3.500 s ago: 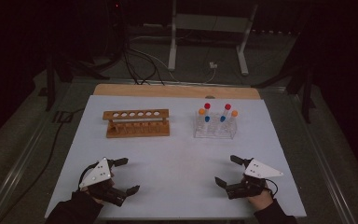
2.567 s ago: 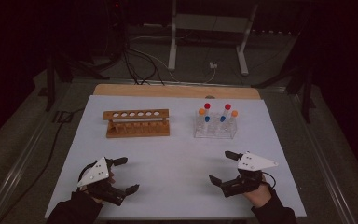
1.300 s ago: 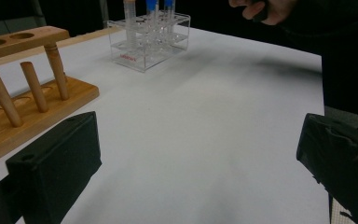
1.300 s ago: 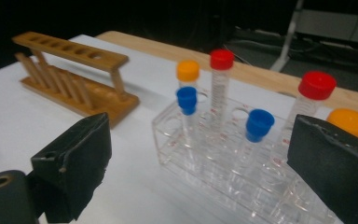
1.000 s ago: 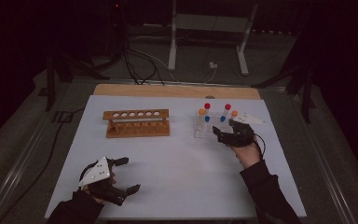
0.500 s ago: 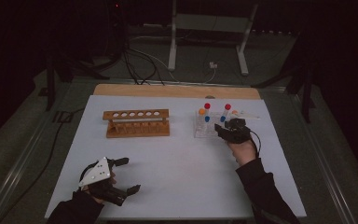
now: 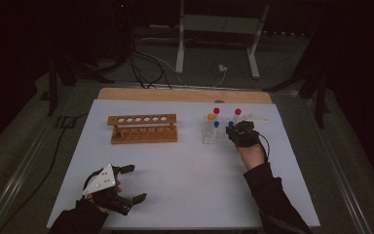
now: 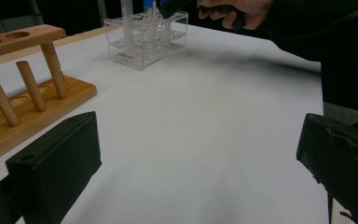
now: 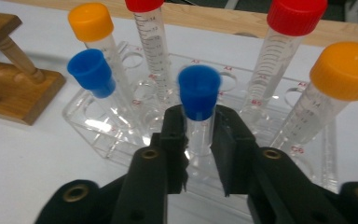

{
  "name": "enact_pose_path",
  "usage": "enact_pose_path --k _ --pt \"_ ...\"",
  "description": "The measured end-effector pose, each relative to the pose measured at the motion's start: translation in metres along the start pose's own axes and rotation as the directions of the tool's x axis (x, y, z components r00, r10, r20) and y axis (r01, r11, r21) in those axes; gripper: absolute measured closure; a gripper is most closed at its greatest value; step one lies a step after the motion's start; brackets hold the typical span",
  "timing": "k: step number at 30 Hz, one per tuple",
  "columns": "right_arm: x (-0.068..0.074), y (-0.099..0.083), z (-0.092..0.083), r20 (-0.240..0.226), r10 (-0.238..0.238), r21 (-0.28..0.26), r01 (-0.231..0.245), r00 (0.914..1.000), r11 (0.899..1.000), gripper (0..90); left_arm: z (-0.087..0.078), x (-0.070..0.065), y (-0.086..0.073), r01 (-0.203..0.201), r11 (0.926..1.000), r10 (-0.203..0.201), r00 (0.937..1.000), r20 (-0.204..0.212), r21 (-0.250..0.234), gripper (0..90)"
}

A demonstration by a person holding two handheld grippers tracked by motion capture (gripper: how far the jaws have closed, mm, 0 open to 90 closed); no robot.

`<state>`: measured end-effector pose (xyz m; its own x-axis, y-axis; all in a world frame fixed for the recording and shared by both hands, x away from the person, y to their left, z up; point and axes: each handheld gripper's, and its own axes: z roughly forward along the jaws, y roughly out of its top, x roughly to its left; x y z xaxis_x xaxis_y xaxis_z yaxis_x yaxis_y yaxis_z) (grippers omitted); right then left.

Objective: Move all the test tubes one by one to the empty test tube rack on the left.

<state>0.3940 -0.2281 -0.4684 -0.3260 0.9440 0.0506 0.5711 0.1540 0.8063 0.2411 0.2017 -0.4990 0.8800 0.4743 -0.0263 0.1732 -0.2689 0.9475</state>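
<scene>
Stood upright in the front row of the clear acrylic tube rack, on the right half of the white table top: the blue-capped clear plastic tube, long axis vertical, cap uppermost. Caught just below that cap by the right gripper, with jaws that had just been closing and were now narrowed onto the tube's wall, one black pad pressed to each side and the tube between them. Approached from the near side of the rack, level with the table, so crossed the tube's axis at a right angle. Judged to leave one clean way out: straight up along that axis until clear of the hole, no tilt, given the orange-capped and red-capped tubes standing close behind and beside.

Rested low at the near left corner, well apart from both racks: the left gripper, jaws spread wide with nothing between. Lay nearer to it than to the right hand: the wooden peg rack with a row of empty holes.
</scene>
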Motion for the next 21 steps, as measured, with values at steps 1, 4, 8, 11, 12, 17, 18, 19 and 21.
enact_pose_path --k 1,4,8,11,12,17,18,19,21 --pt "0.000 0.000 0.000 0.003 -0.006 -0.001 0.007 1.0000 1.000 75.2 0.000 0.000 0.000 0.000 1.0000 0.000 1.0000 0.000 0.001 0.5" --pt "0.000 0.000 0.000 0.010 -0.019 -0.009 0.019 0.9998 1.000 76.3 0.000 0.000 0.000 0.000 1.0000 0.000 1.0000 -0.001 0.003 0.5" --pt "0.000 0.001 -0.003 0.019 -0.038 -0.023 0.039 0.9991 0.999 76.4 0.001 0.000 0.000 -0.003 1.0000 0.003 1.0000 -0.002 0.006 0.5" --pt "0.001 0.004 -0.007 0.023 -0.061 -0.037 0.062 0.9979 0.997 76.5 0.001 0.000 0.000 -0.004 0.9999 0.004 1.0000 -0.003 0.010 0.4" --pt "0.001 0.005 -0.008 0.026 -0.071 -0.042 0.072 0.9971 0.997 76.5 0.001 0.000 0.000 -0.003 0.9999 0.003 1.0000 -0.003 0.011 0.5" --pt "0.003 0.013 -0.019 0.026 -0.108 -0.064 0.109 0.9938 0.992 76.5 0.001 0.001 0.000 0.011 0.9999 -0.011 0.9999 -0.001 0.008 0.5" --pt "0.003 0.015 -0.021 0.024 -0.113 -0.069 0.115 0.9933 0.991 76.6 0.001 0.001 0.001 0.012 0.9999 -0.012 0.9999 -0.002 0.010 0.5" --pt "0.003 0.017 -0.024 0.021 -0.116 -0.075 0.118 0.9930 0.990 76.6 0.001 0.001 0.001 0.012 0.9999 -0.012 0.9999 -0.001 0.011 0.5" --pt "0.003 0.021 -0.029 0.019 -0.132 -0.083 0.133 0.9911 0.988 76.5 0.002 0.000 0.002 0.017 0.9998 -0.017 0.9999 0.001 0.010 0.5"
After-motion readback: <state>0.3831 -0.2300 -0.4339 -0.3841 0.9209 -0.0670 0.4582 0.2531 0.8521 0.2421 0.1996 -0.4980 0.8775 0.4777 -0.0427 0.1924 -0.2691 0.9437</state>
